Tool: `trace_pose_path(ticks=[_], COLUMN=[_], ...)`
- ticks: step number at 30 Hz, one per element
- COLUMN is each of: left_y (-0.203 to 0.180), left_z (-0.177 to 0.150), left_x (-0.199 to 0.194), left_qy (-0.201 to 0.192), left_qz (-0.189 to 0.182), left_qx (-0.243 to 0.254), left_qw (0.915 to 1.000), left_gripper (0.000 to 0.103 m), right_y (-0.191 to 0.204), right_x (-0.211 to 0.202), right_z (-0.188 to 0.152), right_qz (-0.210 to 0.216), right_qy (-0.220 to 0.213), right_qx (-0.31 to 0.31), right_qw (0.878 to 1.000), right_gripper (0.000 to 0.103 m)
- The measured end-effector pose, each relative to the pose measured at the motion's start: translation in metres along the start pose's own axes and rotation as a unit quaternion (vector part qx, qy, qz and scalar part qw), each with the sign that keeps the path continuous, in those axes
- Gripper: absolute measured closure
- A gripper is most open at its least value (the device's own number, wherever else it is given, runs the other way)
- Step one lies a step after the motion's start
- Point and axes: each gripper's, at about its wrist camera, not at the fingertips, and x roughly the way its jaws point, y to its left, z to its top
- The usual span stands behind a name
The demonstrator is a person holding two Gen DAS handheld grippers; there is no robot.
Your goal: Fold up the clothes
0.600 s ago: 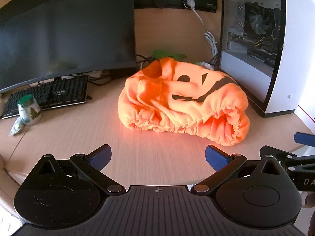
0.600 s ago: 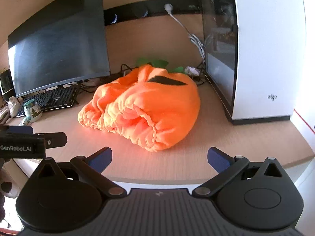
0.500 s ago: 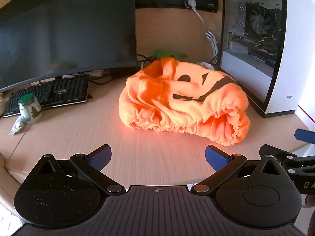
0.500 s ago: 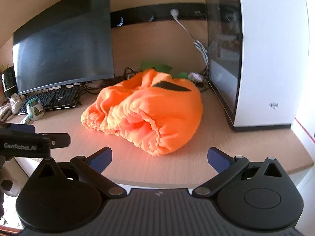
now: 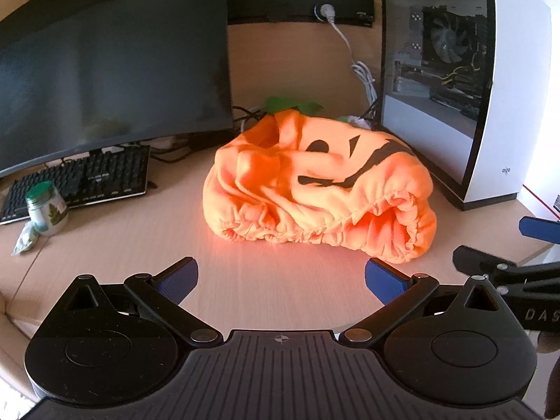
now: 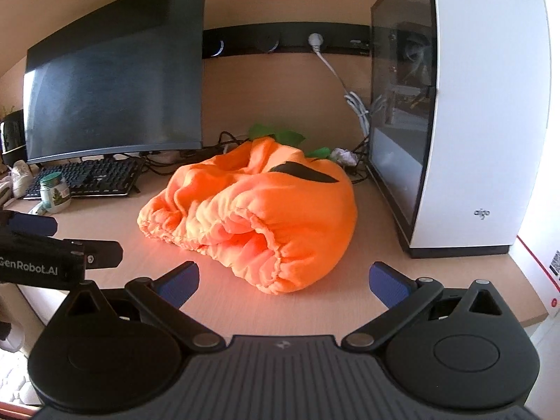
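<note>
From my left wrist camera, my left gripper [image 5: 280, 276] hangs over the near edge of the wooden desk [image 5: 115, 245], its blue pads spread wide with nothing between them. The orange pumpkin costume [image 5: 315, 189] lies crumpled in the middle of the desk, well ahead of the pads and apart from them, its black face markings turned up and its gathered elastic hem facing me. Green leaves [image 5: 290, 105] stick out behind it. To its left stand a dark monitor [image 5: 105, 70], a black keyboard [image 5: 80, 182] and a small green-lidded jar [image 5: 47, 208]; to its right stands a white computer case [image 5: 507, 87] with a glass side. My right gripper [image 5: 518, 248] pokes in at the right edge.

From my right wrist camera, my right gripper [image 6: 283, 280] is likewise released and empty, pointing at the costume's [image 6: 266, 210] hem, which lies just beyond the pads. My left gripper [image 6: 45, 241] shows at the left edge. The monitor [image 6: 115, 98] and the case [image 6: 490, 122] flank the costume.
</note>
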Motion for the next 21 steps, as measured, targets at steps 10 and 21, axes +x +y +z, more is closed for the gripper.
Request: trace_pose_path(ticks=[10,21], left_y=[-0.002,0.003], left_z=[-0.001,-0.002], left_x=[0.004,0.008], left_qy=[0.001,0.011], left_qz=[-0.006,-0.005], left_qx=[0.016,0.008], left_qw=[0.9999,0.9999], left_gripper=[0.0,0.0], right_y=[-0.001,-0.001], right_x=[0.007,0.009], right_z=[-0.007,-0.009], right_qz=[-0.013,-0.014], right_qy=[-0.013,-0.01], right_qx=[0.007,0.002], right_qw=[1.0,1.0], right_gripper=[0.0,0.0])
